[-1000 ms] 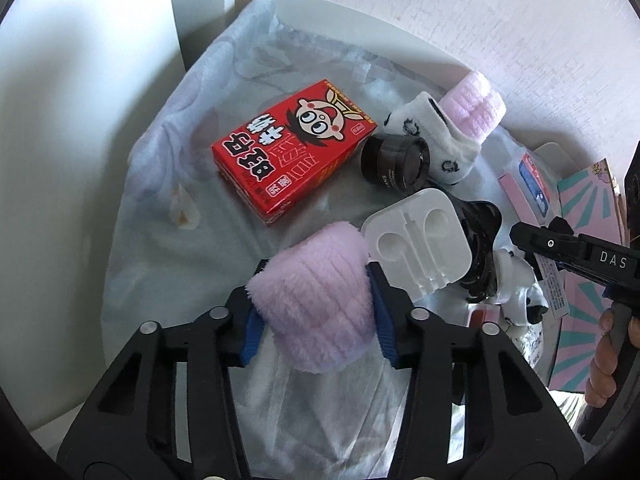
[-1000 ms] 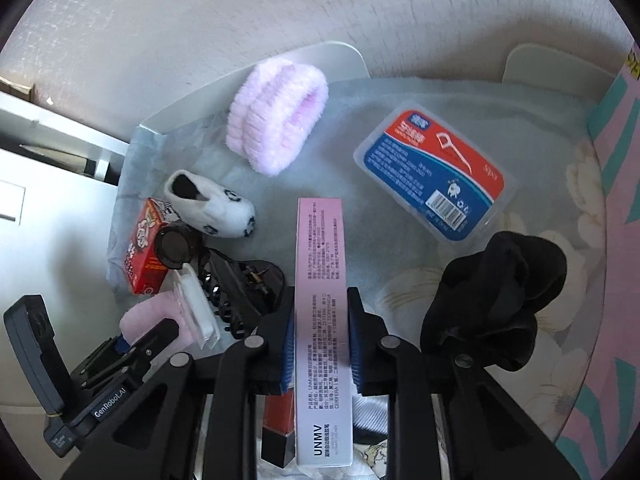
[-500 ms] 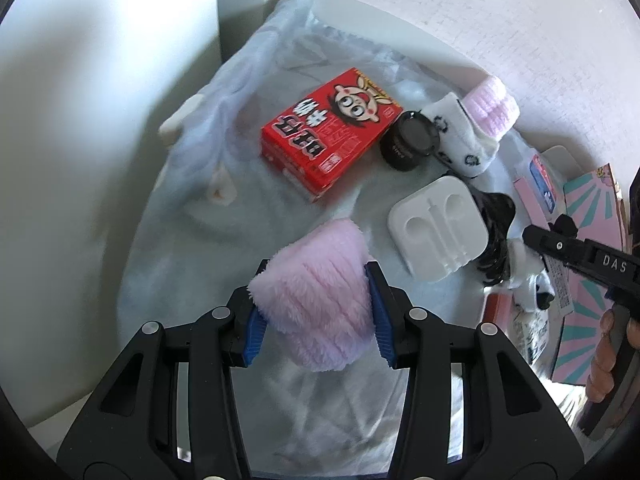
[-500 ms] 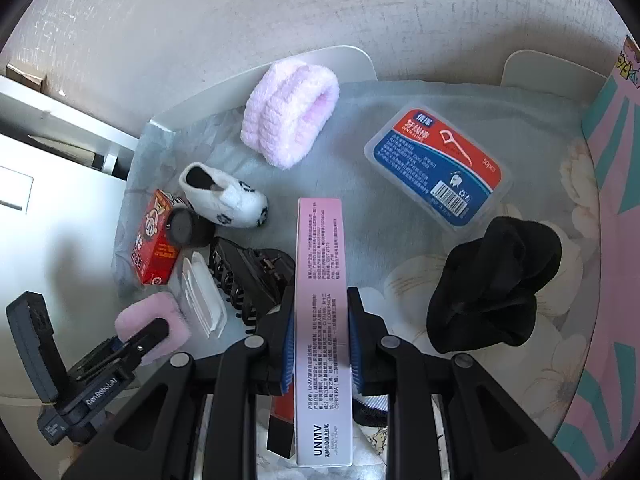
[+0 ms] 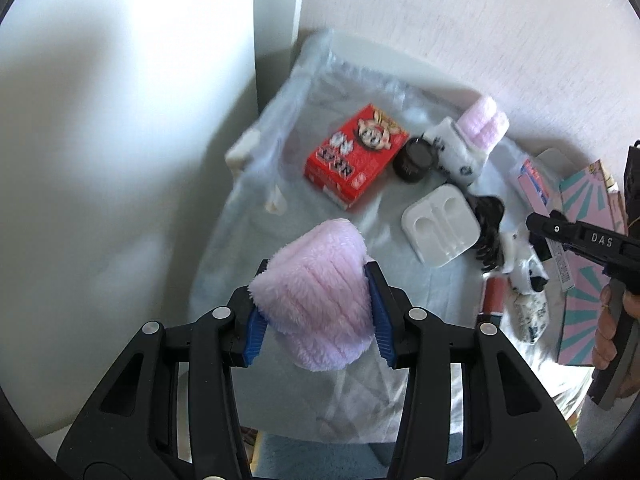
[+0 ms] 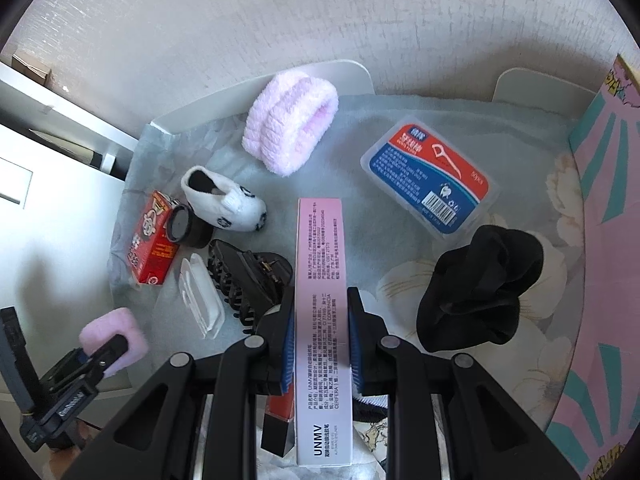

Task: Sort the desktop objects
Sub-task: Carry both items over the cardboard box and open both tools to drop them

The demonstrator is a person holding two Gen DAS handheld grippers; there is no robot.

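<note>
My left gripper is shut on a fluffy pink sock and holds it above the cloth-covered table's left side; it also shows in the right wrist view. My right gripper is shut on a long pink and white UNMV box, held above the table. On the cloth lie a red snack box, a black jar, a white patterned sock, a pink fluffy band, a white earphone tray, a black hair claw, a floss pick box and a black sock.
A white cabinet side stands at the left of the table. A textured wall runs behind. A pink and teal box stands at the right edge. A red lipstick tube lies under my right gripper.
My left gripper has risen and pulled back with the pink sock, so the table items look smaller and farther. My right gripper has lifted slightly with the box.
</note>
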